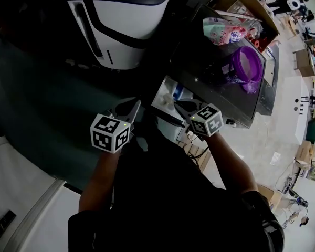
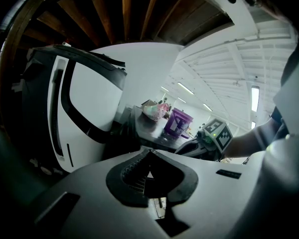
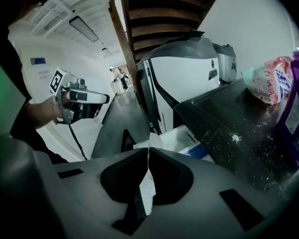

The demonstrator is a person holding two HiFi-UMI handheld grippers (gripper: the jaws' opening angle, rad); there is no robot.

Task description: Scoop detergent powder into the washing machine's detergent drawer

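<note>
The washer's detergent drawer point(image 1: 170, 94) stands pulled out, white with a blue part inside point(image 3: 192, 142). My right gripper point(image 1: 179, 106) hovers just in front of it, shut on a thin white piece that looks like the handle of a scoop point(image 3: 145, 183); its bowl is hard to make out. My left gripper point(image 1: 130, 112) is beside it to the left, shut on nothing point(image 2: 148, 154). A purple detergent tub point(image 1: 247, 67) point(image 2: 177, 122) and a pink-and-green powder bag point(image 1: 221, 30) point(image 3: 269, 86) sit on the dark washer top point(image 1: 220, 91), where white powder point(image 3: 234, 138) is spilled.
A large white-and-black machine point(image 1: 123, 28) stands to the left of the washer. An open cardboard box point(image 1: 244, 1) is behind the powder bag. The left gripper point(image 3: 102, 98) shows in the right gripper view, and the right gripper's marker cube point(image 2: 218, 132) in the left gripper view.
</note>
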